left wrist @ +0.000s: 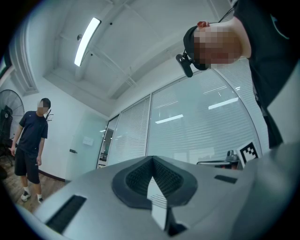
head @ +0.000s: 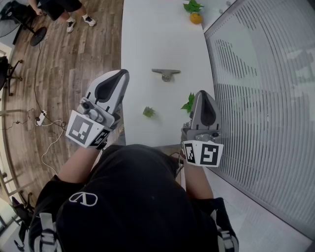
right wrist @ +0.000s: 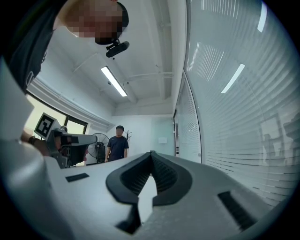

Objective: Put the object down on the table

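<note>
Left gripper point(head: 118, 77) and right gripper point(head: 204, 96) held side by side before the body, pointing forward, both jaws closed, nothing between them.

The white table point(head: 157, 39) runs long and narrow, its top mostly bare. Near the middle lies a grey metal piece point(head: 166, 74), flat on top with a rounded foot. Closer in, well apart from it, sits a small green tuft point(head: 148, 112), and just right of that, by the table's right edge, a leafy sprig point(head: 188, 104), partly hidden. At the far right corner an orange ball point(head: 196, 18) touches another leafy sprig point(head: 193, 6).
</note>
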{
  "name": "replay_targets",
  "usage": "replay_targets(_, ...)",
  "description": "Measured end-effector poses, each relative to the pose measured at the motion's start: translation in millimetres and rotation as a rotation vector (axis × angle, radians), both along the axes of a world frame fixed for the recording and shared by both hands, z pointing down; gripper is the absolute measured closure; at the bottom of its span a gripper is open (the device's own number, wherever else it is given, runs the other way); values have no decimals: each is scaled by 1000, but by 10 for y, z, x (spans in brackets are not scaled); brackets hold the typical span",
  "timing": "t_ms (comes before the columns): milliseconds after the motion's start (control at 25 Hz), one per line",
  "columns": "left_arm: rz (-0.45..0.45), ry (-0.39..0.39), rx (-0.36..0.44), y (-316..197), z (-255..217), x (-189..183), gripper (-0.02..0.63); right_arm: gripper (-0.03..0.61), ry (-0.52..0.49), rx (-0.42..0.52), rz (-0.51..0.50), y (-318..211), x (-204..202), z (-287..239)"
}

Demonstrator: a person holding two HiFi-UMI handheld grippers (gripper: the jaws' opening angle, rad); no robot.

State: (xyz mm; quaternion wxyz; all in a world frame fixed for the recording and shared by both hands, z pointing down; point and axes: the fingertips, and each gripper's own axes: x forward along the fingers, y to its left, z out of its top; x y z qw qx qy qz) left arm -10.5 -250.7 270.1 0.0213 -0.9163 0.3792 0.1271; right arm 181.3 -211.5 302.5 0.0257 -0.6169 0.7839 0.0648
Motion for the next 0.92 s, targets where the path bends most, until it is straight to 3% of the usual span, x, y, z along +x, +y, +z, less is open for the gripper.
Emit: replay_targets(920,9,-6,0,17,14,12,609,572,15,1,2,2,-30,-7)
